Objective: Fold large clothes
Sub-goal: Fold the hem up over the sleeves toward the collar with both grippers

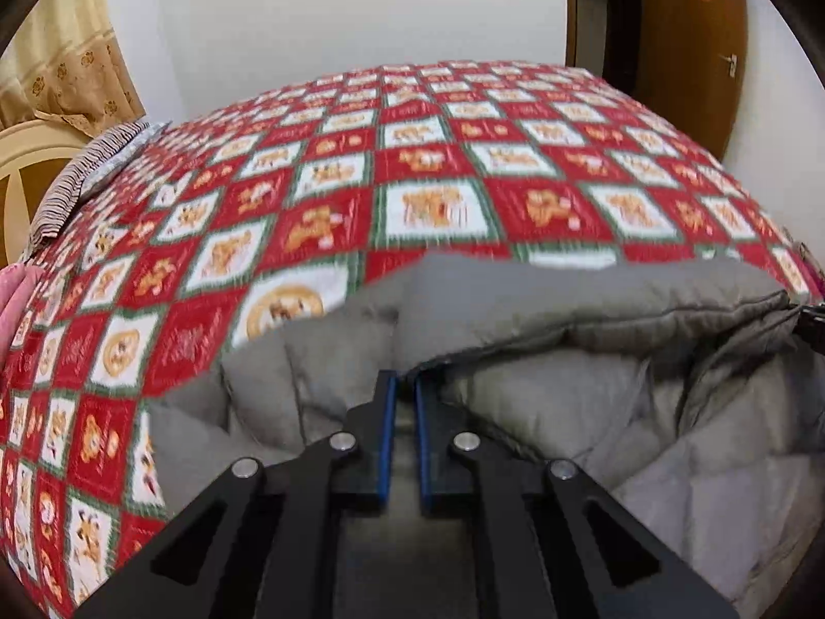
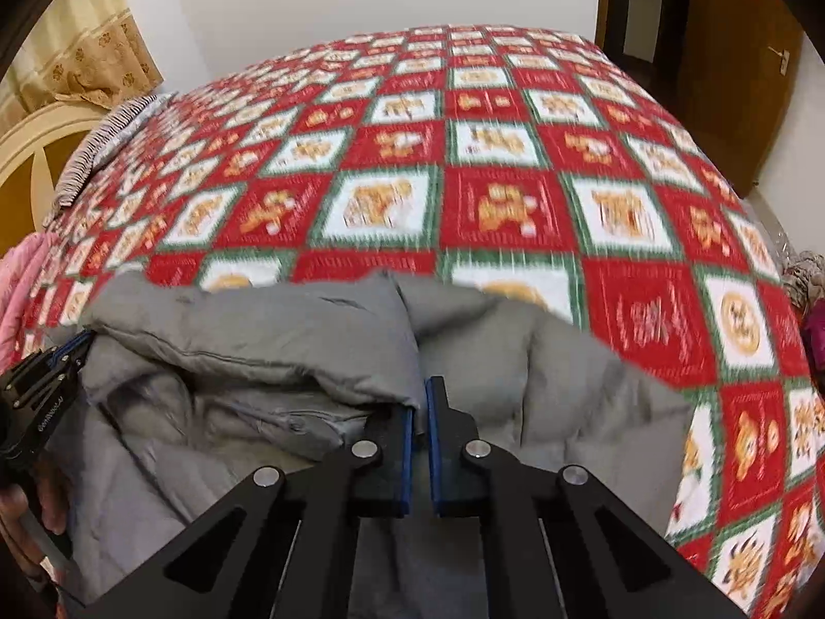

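The grey coat (image 1: 567, 387) is lying on the bed (image 1: 438, 155), near its front edge. Both tongs, left (image 1: 406, 387) and right (image 2: 418, 407), are nearly closed, each pinching the coat's folded edge, probably to carry the fold over evenly.

A grey padded coat (image 1: 593, 402) lies on the red-checked bed (image 1: 438, 155).

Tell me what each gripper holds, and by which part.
Both the left gripper and the right gripper are shut on the grey jacket, each pinching its folded upper edge.
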Demonstrator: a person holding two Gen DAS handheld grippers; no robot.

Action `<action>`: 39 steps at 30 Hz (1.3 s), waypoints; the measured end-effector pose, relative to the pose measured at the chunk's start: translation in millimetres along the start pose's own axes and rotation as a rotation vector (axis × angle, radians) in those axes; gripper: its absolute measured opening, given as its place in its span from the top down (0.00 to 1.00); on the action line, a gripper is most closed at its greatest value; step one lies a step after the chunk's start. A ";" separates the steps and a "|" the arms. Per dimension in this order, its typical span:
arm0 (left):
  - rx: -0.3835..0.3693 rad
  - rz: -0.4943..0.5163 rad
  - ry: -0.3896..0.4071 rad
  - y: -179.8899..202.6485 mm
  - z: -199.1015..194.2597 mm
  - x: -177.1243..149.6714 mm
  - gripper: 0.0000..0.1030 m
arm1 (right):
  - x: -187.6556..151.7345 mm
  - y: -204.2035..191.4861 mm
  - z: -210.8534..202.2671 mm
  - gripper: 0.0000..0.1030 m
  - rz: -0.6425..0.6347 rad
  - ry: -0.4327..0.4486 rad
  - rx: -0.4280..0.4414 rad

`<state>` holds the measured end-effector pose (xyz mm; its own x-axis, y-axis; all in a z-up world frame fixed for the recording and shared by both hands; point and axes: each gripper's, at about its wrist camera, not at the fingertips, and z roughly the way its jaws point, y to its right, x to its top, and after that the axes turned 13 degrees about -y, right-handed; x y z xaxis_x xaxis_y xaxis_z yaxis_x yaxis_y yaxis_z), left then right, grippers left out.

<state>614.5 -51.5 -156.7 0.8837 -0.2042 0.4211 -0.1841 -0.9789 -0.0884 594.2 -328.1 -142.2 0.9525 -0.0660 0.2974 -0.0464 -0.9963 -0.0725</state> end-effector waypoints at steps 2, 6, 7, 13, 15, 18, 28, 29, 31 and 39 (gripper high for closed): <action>0.017 0.007 -0.008 1.3 5.7 -2.6 0.92 | -2.8 1.0 6.6 0.97 -0.006 -0.004 -0.016; 0.017 0.000 -0.025 -0.3 13.7 -2.9 0.92 | -5.2 4.0 2.8 0.96 -0.004 -0.012 0.008; 0.014 -0.003 -0.024 -0.7 12.5 -3.6 0.92 | -6.3 5.0 -0.6 0.96 -0.003 -0.009 0.016; 0.043 -0.090 0.061 -16.2 -30.0 -4.9 0.19 | -10.7 4.7 -17.8 0.93 -0.033 0.016 0.001; 0.053 -0.112 0.128 -22.8 -50.5 -6.7 0.07 | -13.2 7.2 -22.0 0.76 -0.029 0.016 -0.011; 0.073 -0.120 0.186 -32.6 -70.9 -2.1 0.06 | -21.1 17.5 -33.3 0.71 0.002 0.032 -0.030; 0.127 -0.177 0.114 -22.1 -18.5 95.8 0.00 | 36.2 11.9 -53.3 0.64 0.156 0.141 0.099; 0.143 -0.163 0.094 -16.6 -14.2 95.2 0.00 | 45.4 4.3 -46.6 0.64 0.141 0.124 0.118; 0.148 -0.116 0.075 -3.3 -3.5 83.7 0.00 | 56.1 -13.9 -36.8 0.64 0.088 0.119 0.103; 0.174 -0.044 0.022 16.1 16.9 27.6 0.00 | 30.2 -45.2 1.1 0.64 -0.031 0.058 0.054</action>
<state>643.2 -72.8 -161.8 0.8793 -0.1634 0.4474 -0.0670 -0.9724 -0.2236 625.3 -284.9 -131.0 0.9341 -0.0398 0.3547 0.0008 -0.9935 -0.1136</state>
